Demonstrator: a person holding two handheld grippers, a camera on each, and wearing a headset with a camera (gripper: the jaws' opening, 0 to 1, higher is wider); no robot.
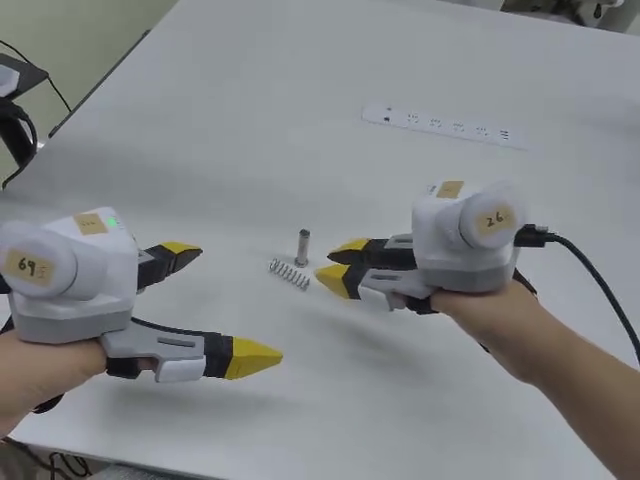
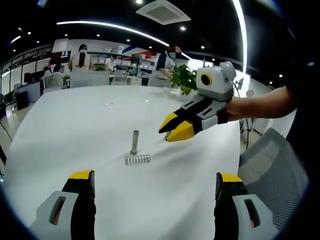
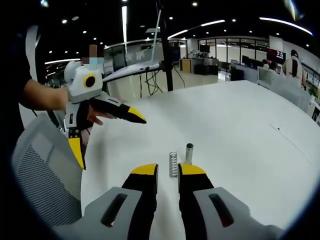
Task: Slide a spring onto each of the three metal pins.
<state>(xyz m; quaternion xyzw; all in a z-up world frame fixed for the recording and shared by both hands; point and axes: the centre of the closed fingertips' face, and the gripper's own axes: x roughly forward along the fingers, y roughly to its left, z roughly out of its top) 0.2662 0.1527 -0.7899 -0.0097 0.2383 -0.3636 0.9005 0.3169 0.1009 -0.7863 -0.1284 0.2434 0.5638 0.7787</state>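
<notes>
Hard to make out: the spring [image 1: 289, 274] ends right at the foot of the pin [image 1: 302, 247], and I cannot tell whether the two touch. In both gripper views the people and desks far behind are too small and blurred to read.
Cut off: the hand on the left gripper [image 1: 235, 300] runs off the lower left corner of the head view. The arm behind the right gripper [image 1: 328, 264] leaves at the lower right, along with its black cable [image 1: 590, 280].
Pin: a short grey metal cylinder standing upright, out on the bare white tabletop [image 1: 250, 120] between the two grippers.
Spring: a small bright wire coil lying on its side on the tabletop, just beside the pin on the person's side. From the right gripper view it lies just past the fingertips, a little left of the pin.
Left fingers [image 1: 245, 357]: spread wide, yellow tips far apart, holding nothing and touching nothing. They point towards the pin and spring from well back.
Right fingers [image 1: 335, 280]: drawn narrow with a slim gap between the yellow tips and nothing in it. The tips sit near the spring and pin, apart from both.
Further back: a white power strip [image 1: 443, 127] lies flat on the tabletop, well away from the pin.
</notes>
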